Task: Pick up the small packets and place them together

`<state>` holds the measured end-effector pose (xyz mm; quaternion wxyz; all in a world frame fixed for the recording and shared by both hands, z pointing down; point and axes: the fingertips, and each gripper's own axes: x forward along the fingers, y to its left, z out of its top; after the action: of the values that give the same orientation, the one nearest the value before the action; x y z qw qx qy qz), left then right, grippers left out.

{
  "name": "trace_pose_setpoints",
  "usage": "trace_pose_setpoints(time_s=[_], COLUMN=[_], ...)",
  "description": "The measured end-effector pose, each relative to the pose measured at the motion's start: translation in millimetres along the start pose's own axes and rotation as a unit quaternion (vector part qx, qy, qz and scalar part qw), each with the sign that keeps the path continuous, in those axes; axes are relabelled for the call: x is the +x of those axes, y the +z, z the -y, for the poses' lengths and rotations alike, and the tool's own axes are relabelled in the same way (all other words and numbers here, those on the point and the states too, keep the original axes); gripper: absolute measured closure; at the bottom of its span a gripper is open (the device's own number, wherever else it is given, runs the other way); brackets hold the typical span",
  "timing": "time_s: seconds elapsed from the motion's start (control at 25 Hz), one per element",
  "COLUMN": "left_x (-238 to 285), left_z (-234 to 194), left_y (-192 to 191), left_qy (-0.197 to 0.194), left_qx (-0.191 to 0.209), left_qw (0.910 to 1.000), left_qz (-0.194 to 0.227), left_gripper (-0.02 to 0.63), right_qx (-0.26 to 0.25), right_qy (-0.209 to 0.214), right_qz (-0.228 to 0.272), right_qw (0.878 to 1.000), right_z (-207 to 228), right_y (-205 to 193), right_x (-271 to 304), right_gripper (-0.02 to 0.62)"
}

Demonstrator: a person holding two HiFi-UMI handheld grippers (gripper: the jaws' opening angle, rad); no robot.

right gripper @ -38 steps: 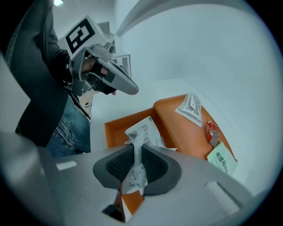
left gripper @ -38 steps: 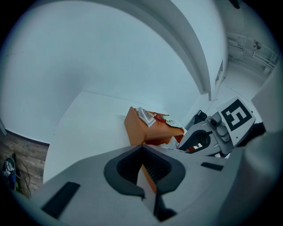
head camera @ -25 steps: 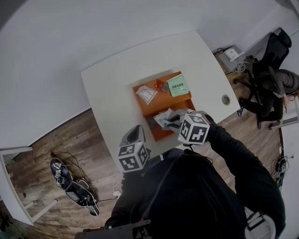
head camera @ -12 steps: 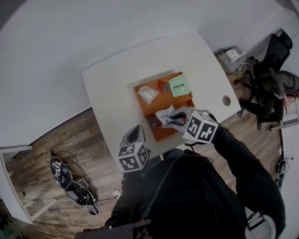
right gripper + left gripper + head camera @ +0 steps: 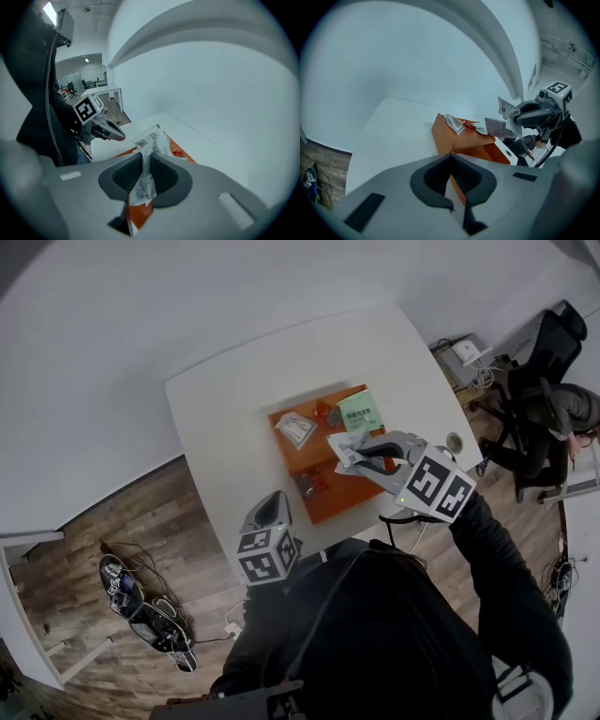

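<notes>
An orange tray (image 5: 339,498) sits on the white table (image 5: 225,418). On its far part lie a white packet (image 5: 295,430), a small red packet (image 5: 323,412) and a green packet (image 5: 357,412). A dark packet (image 5: 312,482) lies in the near part. My right gripper (image 5: 352,457) hovers over the tray's middle, shut on a crumpled white packet (image 5: 343,448), which sticks up between the jaws in the right gripper view (image 5: 151,143). My left gripper (image 5: 271,508) hangs at the table's near edge, jaws together with nothing in them (image 5: 451,174).
A round cable hole (image 5: 454,440) is in the table near its right edge. A person sits in a black office chair (image 5: 548,352) at the right. Shoes and cables (image 5: 141,610) lie on the wooden floor at the left.
My right gripper has risen from the tray's near part and carried the white packet away from me and to the right, toward the green packet. The left gripper has stayed put.
</notes>
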<state>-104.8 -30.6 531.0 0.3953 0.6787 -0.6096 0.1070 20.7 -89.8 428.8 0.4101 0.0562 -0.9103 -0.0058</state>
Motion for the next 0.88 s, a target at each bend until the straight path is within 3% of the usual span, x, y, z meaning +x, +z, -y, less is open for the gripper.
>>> trace_pose_setpoints(time_s=[0.36,0.88], left_x=[0,-2], left_z=[3,-8], left_y=[0,2], left_qy=[-0.001,0.012], left_qx=[0.002,-0.008], left_qw=[1.0,0.9999], left_qz=[0.001,0.004], left_gripper=[0.607,0.607], right_qx=[-0.034,-0.047], right_qy=[-0.092,-0.063], right_qz=[0.025,-0.022], right_qw=[0.995,0.997], right_z=[50,57], right_y=[25,14], right_x=[-4,69], right_gripper=[0.537,0.535])
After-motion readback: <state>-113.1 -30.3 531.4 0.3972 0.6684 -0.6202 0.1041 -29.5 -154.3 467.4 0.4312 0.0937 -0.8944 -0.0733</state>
